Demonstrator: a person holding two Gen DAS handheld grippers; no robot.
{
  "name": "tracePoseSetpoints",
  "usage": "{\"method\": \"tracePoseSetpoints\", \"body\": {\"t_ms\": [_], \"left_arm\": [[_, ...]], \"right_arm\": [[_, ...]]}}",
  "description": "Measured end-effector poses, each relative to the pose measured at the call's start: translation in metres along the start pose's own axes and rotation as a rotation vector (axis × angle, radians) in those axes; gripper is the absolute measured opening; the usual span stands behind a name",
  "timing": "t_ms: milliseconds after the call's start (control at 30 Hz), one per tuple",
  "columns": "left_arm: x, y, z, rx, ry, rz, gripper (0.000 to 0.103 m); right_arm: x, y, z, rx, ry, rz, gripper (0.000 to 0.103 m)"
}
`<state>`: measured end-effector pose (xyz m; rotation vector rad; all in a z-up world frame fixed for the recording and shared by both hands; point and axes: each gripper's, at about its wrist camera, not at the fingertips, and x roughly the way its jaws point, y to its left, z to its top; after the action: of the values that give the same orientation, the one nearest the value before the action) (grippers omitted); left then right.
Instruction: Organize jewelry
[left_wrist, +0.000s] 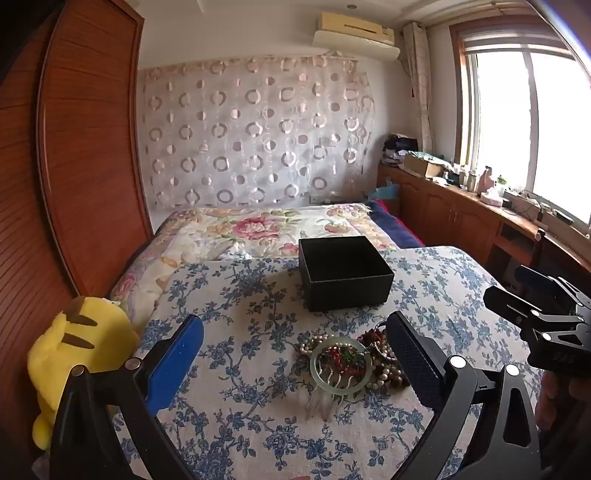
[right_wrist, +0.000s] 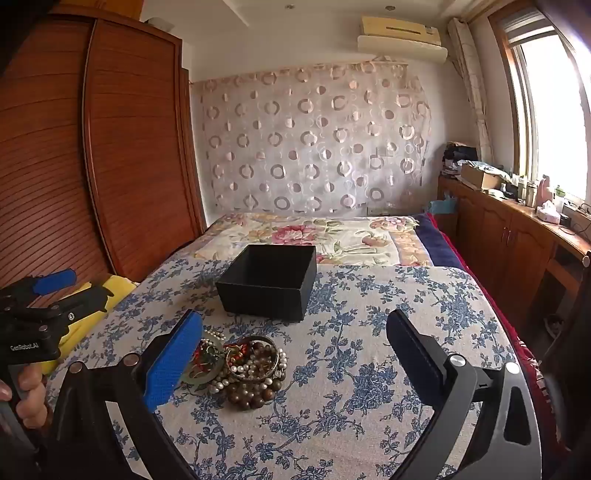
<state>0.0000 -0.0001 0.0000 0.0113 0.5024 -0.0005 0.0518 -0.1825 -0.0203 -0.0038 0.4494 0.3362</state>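
Lower centre of the left wrist view, the jewelry pile (left_wrist: 354, 363) sits on the blue-flowered cloth (left_wrist: 236, 295), all in one heap. On top of it a pale green bangle (left_wrist: 341, 365), with a clear hair comb (left_wrist: 325, 400) poking out toward the bottom edge. Pearl strands (right_wrist: 221, 376) and brown wooden beads (right_wrist: 251, 395) show better in the right wrist view, just left of centre, along with a metal bangle (right_wrist: 255, 356).

Above the pile in both frames stands the black box (left_wrist: 345, 275), no lid, near the heap but not touching. What I can see of the inside looks empty, though the far inner floor is partly hidden by the front wall.

My left gripper (left_wrist: 295, 354) has its jaws spread wide with nothing between the pads; the pile lies mostly toward the right-hand finger, partly hidden behind it. My right gripper (right_wrist: 295, 354) is also spread wide and holding nothing; the heap sits by its left finger (right_wrist: 173, 358), partly behind it. Each gripper shows in the other's view at the frame edge, hovering above the cloth.

Progress, as I judge it: basically nothing sorted yet. Every piece is in the tangle, none in the box. Left to do: pull pieces out one at a time and move them over to the box. Tangled strands look like the slow part.

Yellow plush toy (left_wrist: 77, 354) at lower left, not involved.
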Motion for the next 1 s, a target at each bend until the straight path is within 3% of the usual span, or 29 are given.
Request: {"method": "tracePoseSetpoints", "body": {"t_ms": [1000], "left_arm": [[-0.0028, 0.0018, 0.0057, -0.003, -0.009, -0.001, 0.095]], "right_arm": [[-0.0036, 0.0009, 0.0014, 0.001, -0.011, 0.0, 0.1]]}}
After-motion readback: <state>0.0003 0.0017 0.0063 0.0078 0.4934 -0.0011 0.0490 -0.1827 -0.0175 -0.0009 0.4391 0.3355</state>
